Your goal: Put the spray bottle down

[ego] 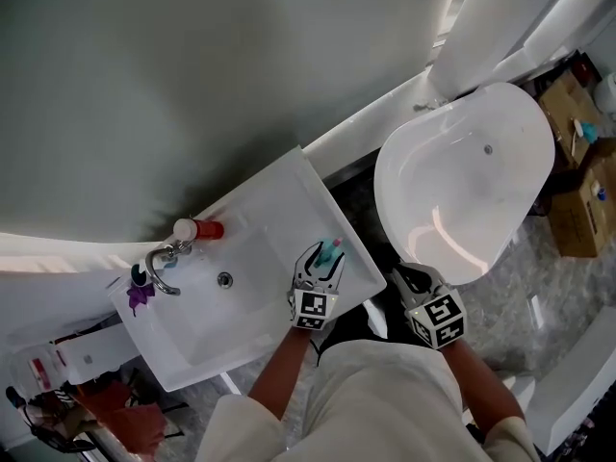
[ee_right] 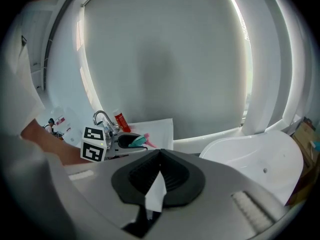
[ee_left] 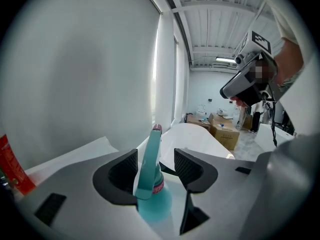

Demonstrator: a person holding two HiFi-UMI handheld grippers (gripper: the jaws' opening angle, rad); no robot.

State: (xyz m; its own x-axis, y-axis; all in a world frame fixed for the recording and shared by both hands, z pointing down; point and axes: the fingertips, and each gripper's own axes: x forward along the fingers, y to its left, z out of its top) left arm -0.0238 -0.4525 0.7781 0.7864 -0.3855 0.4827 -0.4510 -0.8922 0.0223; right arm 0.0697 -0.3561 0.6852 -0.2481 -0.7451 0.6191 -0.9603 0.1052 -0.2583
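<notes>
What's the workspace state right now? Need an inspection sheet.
Surface: white sink, basin bare, looks dry.
Job's things: teal spray bottle upright at the sink's edge nearest the tub; its base is hidden.
Clutter: red bottle and purple item beside the faucet.
Grippers: left tongs open, spray bottle between them, gap on one side. Right tongs shut on a white scrap, paper or cloth.
Cables: nothing seen.
Surroundings: white bathtub beside the sink, cardboard boxes beyond it, marbled floor.
</notes>
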